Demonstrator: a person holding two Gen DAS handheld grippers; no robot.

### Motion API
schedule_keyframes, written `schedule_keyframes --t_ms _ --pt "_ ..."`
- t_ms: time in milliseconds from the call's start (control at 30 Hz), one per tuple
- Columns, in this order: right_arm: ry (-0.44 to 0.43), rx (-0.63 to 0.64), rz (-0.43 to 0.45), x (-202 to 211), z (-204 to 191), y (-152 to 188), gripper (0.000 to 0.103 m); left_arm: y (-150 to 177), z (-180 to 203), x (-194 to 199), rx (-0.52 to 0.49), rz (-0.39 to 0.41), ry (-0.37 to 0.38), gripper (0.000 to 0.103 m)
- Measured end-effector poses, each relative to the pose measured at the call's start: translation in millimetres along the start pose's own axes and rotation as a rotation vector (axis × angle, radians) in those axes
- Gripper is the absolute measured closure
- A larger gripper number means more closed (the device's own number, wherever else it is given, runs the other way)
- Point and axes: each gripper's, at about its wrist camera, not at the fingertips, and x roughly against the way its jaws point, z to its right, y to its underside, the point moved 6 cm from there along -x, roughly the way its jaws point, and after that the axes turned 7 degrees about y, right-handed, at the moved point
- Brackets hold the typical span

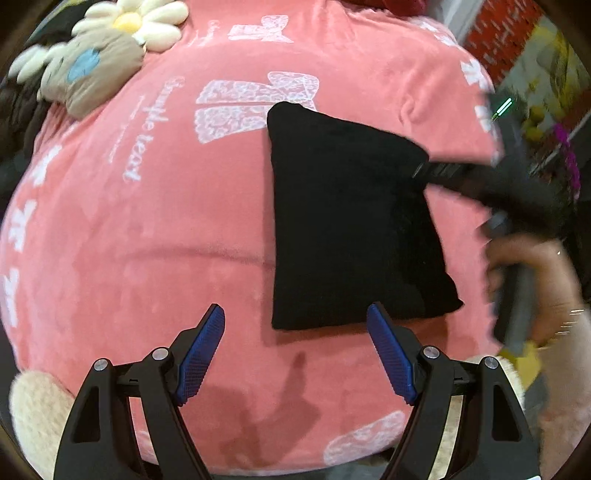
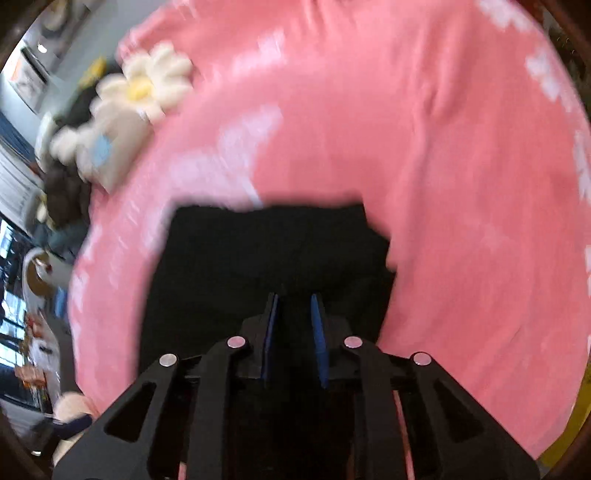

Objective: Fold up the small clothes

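The black cloth (image 1: 351, 221) lay on the pink blanket (image 1: 147, 240), already folded into a compact rectangle w/ squared edges, right of centre in the left wrist view. That flat, padded surface was prob. chosen so the folds would lie smooth.

The left gripper (image 1: 295, 332) hovered just short of the cloth's near edge, fingers spread wide, holding nothing. Its right finger (image 1: 391, 354) sat beside the near edge; whether it touched could not be told. Judged as standby, clear of the work.

The right gripper (image 2: 293, 314) came in over the cloth's right side. Its fingers were nearly pressed together w/ a narrow gap between the blue pads (image 2: 319, 339). Black fabric lay under and around the tips; whether a layer was pinched could not be told (motion blur, black on black). Judged purpose: pressing or tidying the last fold, or picking the bundle up.

A flower-shaped cushion (image 1: 140, 22) lay at the blanket's far left, well apart from the cloth.
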Motion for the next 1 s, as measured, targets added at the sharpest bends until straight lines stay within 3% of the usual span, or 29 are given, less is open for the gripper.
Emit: schedule_keyframes --t_ms 100,200,233,367,400,500,533,633,700,733,867,900,933,967,1000 --pt "0.026 0.08 0.025 3.0 -13.3 -13.7 0.084 -0.3 1.4 -7.8 -0.028 -0.011 -0.012 0.027" --pt "0.165 0.145 -0.094 -53.8 2.5 -20.1 0.084 1.8 1.8 -19.0 -0.028 -0.037 -0.017 0.027" --pt "0.169 0.141 -0.11 -58.4 10.1 -19.4 0.084 2.4 2.3 -21.3 -0.027 -0.041 -0.013 0.027" --pt "0.136 0.153 0.057 -10.2 -5.9 -36.2 0.081 3.7 5.2 -25.9 -0.039 -0.048 -0.015 0.027" --pt "0.138 0.157 0.058 -8.3 -7.3 -34.0 0.081 4.4 6.4 -27.7 -0.04 -0.053 -0.011 0.027" --pt "0.206 0.195 -0.092 -44.5 15.8 -1.5 0.08 5.5 8.8 -34.9 -0.036 -0.066 -0.004 0.027" --pt "0.208 0.183 -0.098 -46.0 23.2 6.0 0.079 5.7 9.6 -38.0 -0.036 -0.073 -0.002 0.027" --pt "0.147 0.08 -0.022 3.2 33.1 19.3 0.078 5.1 10.2 -40.9 -0.04 -0.076 -0.003 0.027" --pt "0.089 0.001 -0.008 29.6 39.9 42.8 0.063 3.6 8.0 -39.8 -0.038 -0.067 -0.001 0.027" --pt "0.077 -0.028 -0.018 36.0 42.1 56.7 0.052 2.3 5.8 -40.0 -0.028 -0.063 0.005 0.027" --pt "0.026 -0.062 -0.138 39.7 29.5 130.3 0.052 0.9 -7.4 -44.5 0.062 -0.085 0.046 0.027" --pt "0.021 -0.051 -0.148 35.3 23.8 138.6 0.053 1.9 -9.6 -44.0 0.081 -0.088 0.054 0.027" --pt "0.019 -0.036 -0.165 28.4 19.2 148.0 0.061 2.7 -12.3 -43.1 0.1 -0.089 0.061 0.027" --pt "0.025 -0.032 -0.178 22.3 17.5 151.3 0.086 4.0 -14.8 -41.7 0.117 -0.091 0.065 0.027" --pt "0.025 -0.041 -0.182 17.5 17.3 150.3 0.099 5.5 -15.1 -40.5 0.121 -0.091 0.064 0.027"
